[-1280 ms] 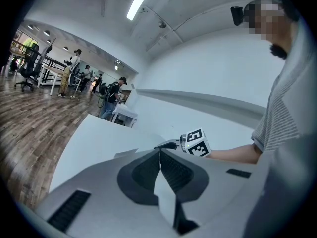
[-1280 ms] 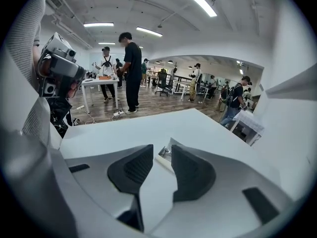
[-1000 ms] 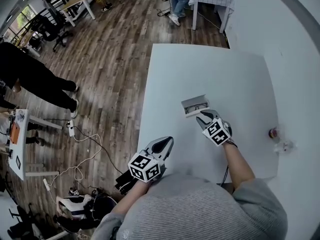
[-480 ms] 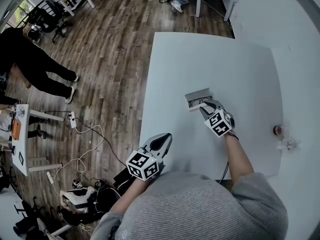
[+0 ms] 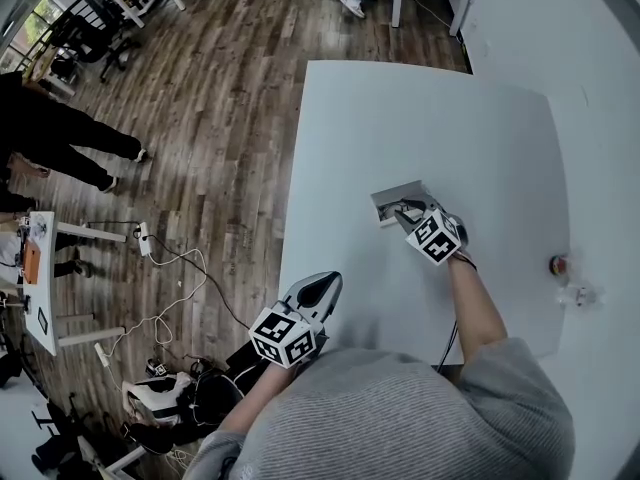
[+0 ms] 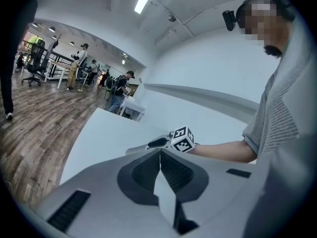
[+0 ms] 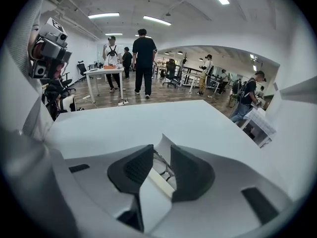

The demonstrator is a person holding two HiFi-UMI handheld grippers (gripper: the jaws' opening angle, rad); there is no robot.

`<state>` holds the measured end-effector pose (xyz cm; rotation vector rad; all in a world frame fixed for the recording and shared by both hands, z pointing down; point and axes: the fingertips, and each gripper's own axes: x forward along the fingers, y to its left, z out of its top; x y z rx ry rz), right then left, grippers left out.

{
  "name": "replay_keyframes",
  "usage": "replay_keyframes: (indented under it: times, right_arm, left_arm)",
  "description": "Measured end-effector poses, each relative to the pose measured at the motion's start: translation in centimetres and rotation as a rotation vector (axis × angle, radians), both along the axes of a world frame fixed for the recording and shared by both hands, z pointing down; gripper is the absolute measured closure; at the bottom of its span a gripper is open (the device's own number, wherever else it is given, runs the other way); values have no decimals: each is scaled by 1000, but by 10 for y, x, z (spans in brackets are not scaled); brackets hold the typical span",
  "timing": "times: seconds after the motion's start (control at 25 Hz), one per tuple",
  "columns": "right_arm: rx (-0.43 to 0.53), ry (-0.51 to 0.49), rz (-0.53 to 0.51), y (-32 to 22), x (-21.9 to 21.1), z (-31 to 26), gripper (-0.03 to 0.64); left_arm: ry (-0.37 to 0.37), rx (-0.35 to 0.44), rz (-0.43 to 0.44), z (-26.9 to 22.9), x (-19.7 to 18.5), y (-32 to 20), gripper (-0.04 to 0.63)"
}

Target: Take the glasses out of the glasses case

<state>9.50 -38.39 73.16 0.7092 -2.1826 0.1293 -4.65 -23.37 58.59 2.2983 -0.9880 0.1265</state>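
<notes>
The grey glasses case [image 5: 395, 201] lies open on the white table [image 5: 420, 118], its lid raised. My right gripper [image 5: 408, 213] reaches into it from the near side. In the right gripper view the jaws stand open [image 7: 161, 155] on either side of the thin dark glasses [image 7: 162, 166], which lie in the case [image 7: 166, 145]. I cannot tell if the pads touch the frame. My left gripper [image 5: 325, 286] hangs shut and empty off the table's near left edge. The left gripper view [image 6: 160, 152] looks at the right gripper's cube [image 6: 182, 139].
A small red object [image 5: 557, 264] and a clear item [image 5: 580, 294] sit at the table's right edge. Left of the table is wooden floor with cables [image 5: 170, 298]. A person in black [image 5: 60, 138] walks there.
My right gripper has moved forward from just short of the case until its tips are inside the open case, around the glasses. The left gripper has stayed in place.
</notes>
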Motion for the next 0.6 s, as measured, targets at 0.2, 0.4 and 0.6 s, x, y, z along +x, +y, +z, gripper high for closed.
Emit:
replay_keyframes:
  times: [0.2, 0.4, 0.6]
  right_arm:
    - [-33, 18, -19, -5, -2, 16, 512]
    - [-45, 42, -25, -8, 0, 29, 512]
    - [-58, 65, -57, -11, -1, 42, 512]
  left_arm:
    - [5, -17, 12, 4, 5, -3, 583]
    - [3, -35, 2, 7, 6, -7, 583]
    - [0, -50, -12, 14, 4, -11, 581]
